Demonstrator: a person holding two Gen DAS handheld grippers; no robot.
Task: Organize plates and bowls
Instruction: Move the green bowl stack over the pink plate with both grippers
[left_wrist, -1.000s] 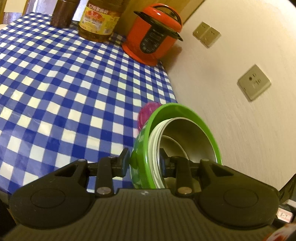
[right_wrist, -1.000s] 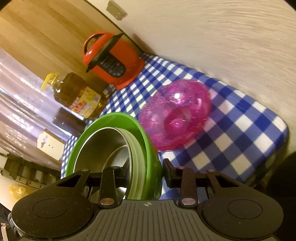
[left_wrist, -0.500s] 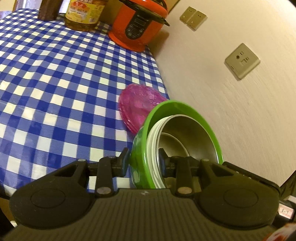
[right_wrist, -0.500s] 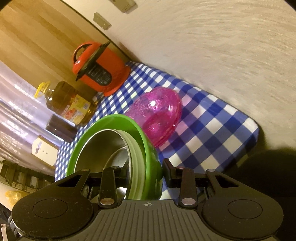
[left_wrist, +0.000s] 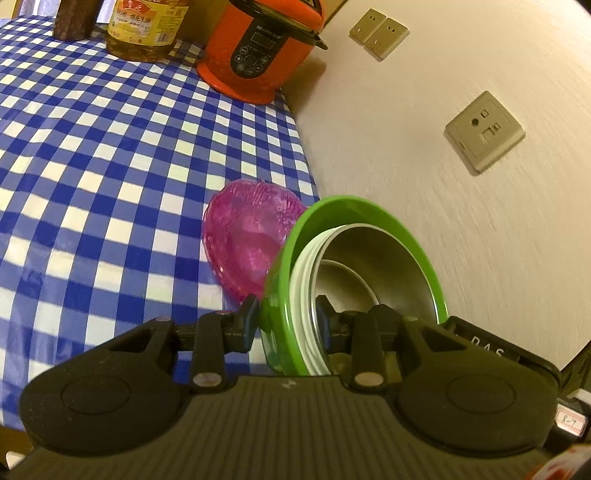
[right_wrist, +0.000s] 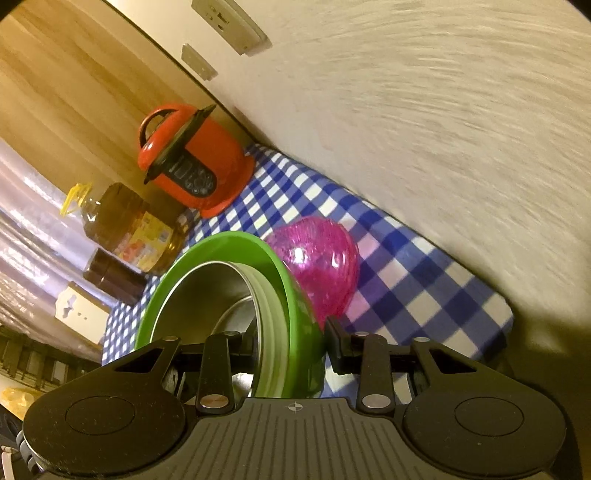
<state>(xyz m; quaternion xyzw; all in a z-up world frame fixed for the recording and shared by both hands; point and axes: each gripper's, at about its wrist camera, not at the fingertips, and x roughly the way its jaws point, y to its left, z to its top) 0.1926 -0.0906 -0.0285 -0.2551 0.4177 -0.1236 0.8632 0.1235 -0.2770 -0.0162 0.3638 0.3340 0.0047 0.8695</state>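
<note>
The left hand-held gripper (left_wrist: 286, 319) is clamped on the near rim of a green bowl (left_wrist: 280, 280), one pad outside the green wall and the other inside, against the nested pieces. The right hand-held gripper (right_wrist: 291, 341) grips the opposite side of the same green bowl (right_wrist: 299, 314) in the same way, one finger inside and one outside the wall. Neither is slack; both squeeze the stacked rims.

The bowl is carried above the near right corner of the tabletop (left_wrist: 92, 147), close to the wall (left_wrist: 480, 240). In both wrist views it appears tipped on edge, its mouth facing sideways toward the other gripper. Nested within it are white rims (left_wrist: 306, 295) and a steel bowl (left_wrist: 376, 258), its round base showing deep inside.

Just beyond the green bowl a pink translucent bowl (left_wrist: 251, 236) lies on the blue-and-white checked cloth, tilted, its hollow turned toward the near right. From the right wrist the pink bowl (right_wrist: 321, 266) shows partly behind the green rim; whether the two touch cannot be told.

At the far end of the tabletop stand a red electric cooker (left_wrist: 262, 48), an oil bottle (left_wrist: 144, 29) to its left, and a dark jar (left_wrist: 74, 22) further left. Wall sockets (left_wrist: 484, 131) sit on the wall at right.
</note>
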